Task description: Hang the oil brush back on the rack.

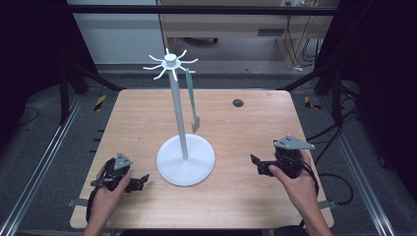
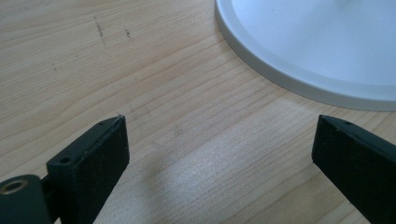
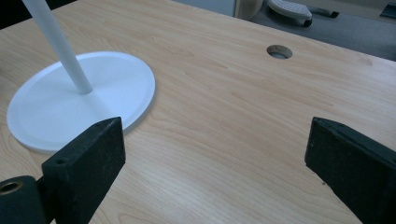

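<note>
White stand (image 1: pixel 185 160) mid-table (image 1: pixel 236 196), green utensil (image 1: pixel 192 105) hanging from its top. Left gripper (image 1: pixel 140 182) and right gripper (image 1: pixel 255 162) near front edge, jaws wide apart, holding nothing

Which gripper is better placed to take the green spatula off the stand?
Right, probably. The spatula hangs on the right side of the stand's pole, facing the right gripper, which is open. The left gripper, also open, has the pole in its way.
</note>
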Demonstrator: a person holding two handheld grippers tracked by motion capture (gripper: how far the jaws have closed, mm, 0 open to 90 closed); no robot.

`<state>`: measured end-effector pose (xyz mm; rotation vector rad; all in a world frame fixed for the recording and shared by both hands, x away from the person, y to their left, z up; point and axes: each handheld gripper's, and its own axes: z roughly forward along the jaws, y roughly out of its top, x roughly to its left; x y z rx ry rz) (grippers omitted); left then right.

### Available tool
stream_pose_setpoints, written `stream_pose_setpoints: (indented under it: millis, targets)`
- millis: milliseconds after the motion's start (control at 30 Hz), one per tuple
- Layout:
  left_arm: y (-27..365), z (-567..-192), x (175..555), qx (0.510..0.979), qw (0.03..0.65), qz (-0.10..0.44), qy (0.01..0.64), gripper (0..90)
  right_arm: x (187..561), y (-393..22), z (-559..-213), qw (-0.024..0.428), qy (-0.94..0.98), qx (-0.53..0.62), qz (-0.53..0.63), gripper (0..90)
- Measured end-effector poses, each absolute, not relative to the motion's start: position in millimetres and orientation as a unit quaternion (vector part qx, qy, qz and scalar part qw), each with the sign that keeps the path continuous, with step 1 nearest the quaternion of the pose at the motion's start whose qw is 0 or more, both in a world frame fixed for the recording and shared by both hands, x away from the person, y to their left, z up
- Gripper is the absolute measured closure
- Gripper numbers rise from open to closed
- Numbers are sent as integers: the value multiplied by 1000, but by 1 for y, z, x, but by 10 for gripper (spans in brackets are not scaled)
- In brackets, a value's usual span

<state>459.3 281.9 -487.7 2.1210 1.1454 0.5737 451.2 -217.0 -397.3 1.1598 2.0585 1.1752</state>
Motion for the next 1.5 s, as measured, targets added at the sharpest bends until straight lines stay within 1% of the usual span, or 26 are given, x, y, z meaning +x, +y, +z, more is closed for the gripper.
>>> stream_pose_setpoints:
  millis: [67, 367, 700, 1100, 1367, 1500]
  targets:
    - [282, -488, 459, 810, 325, 219, 436, 37, 450, -218, -403, 251, 756, 425, 429, 62]
    - [282, -488, 459, 811, 324, 219, 435, 37, 449, -219, -426, 230, 767, 435, 412, 65]
    - [282, -488, 459, 812, 323, 219, 434, 36, 458, -221, -451, 211, 773, 452, 393, 71]
    - [281, -488, 459, 813, 322, 218, 434, 37, 472, -220, -468, 195, 778, 466, 375, 73]
    - [281, -488, 459, 813, 322, 218, 434, 37, 478, -216, -474, 191, 783, 470, 359, 67]
    - [281, -488, 459, 813, 322, 218, 434, 36, 478, -213, -475, 196, 785, 472, 350, 74]
